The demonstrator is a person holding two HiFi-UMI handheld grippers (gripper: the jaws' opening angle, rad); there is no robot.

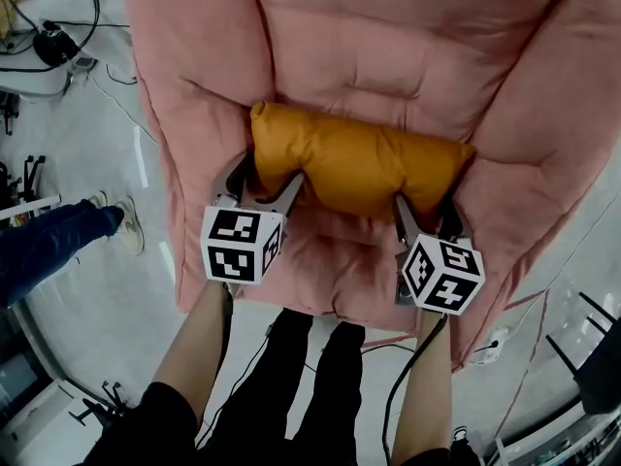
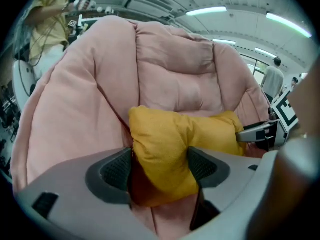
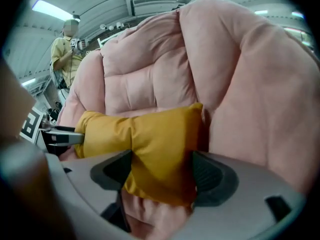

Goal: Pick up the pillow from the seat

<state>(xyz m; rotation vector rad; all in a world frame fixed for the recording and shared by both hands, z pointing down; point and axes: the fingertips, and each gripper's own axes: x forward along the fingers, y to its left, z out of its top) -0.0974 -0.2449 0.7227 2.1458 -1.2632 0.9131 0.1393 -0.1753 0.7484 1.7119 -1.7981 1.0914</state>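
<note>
An orange pillow [image 1: 359, 163] lies across the seat of a big pink padded chair [image 1: 388, 56], against its backrest. My left gripper [image 1: 267, 178] straddles the pillow's left end, and my right gripper [image 1: 427, 202] straddles its right end. In the left gripper view the pillow [image 2: 170, 144] bulges between the wide jaws of the left gripper [image 2: 160, 169], with a dark gap at the left pad [image 2: 117, 171]. In the right gripper view the pillow [image 3: 150, 144] fills the wide jaws of the right gripper [image 3: 162, 171], and its fabric brushes the pads. Neither gripper squeezes the pillow.
The chair's puffy side walls [image 1: 184, 134] rise close on both sides of the pillow. A person's blue-trousered leg [image 1: 58, 241] and cables [image 1: 58, 37] are on the floor at the left. A power strip [image 1: 490, 343] lies at the right. A person in yellow [image 3: 67, 54] stands behind the chair.
</note>
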